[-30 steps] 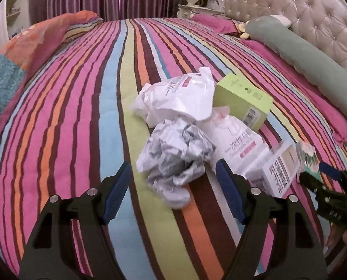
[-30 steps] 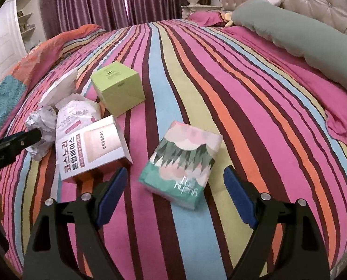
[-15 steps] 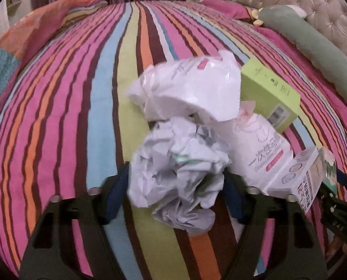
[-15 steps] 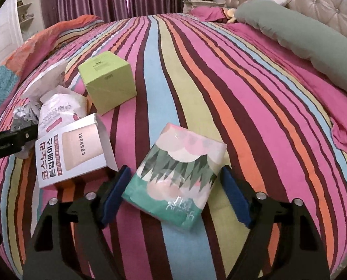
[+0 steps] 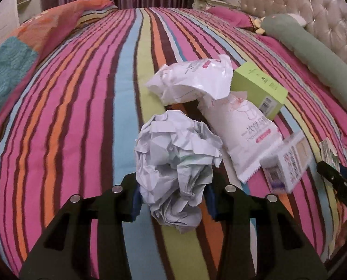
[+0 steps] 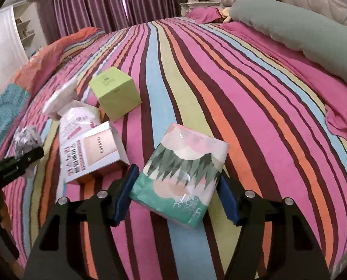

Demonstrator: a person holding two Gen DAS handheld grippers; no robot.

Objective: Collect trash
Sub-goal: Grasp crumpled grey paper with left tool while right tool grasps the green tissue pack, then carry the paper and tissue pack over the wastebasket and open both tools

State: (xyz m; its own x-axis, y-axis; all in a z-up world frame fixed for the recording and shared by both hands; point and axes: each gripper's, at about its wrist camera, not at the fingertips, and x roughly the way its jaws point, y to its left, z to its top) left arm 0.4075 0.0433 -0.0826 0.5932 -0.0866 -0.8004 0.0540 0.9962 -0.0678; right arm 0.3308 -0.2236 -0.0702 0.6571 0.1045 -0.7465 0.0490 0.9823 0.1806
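Crumpled grey-white paper ball [image 5: 177, 163] (no clear long axis) sits on the striped bed [image 5: 85, 107], clamped between the left gripper [image 5: 173, 198] jaws, held low and level. Tissue pack [image 6: 181, 172], long axis pointing away and slightly right, lies between the right gripper [image 6: 177, 198] jaws, pads touching its sides; just right of the white carton [image 6: 91, 151].

A crumpled paper ball [image 5: 177, 158] sits on the striped bed beside two white wrappers [image 5: 241, 135], a green box [image 6: 115, 92] and an opened white carton [image 6: 91, 151]. A tissue pack [image 6: 181, 175] printed with trees lies flat nearby.
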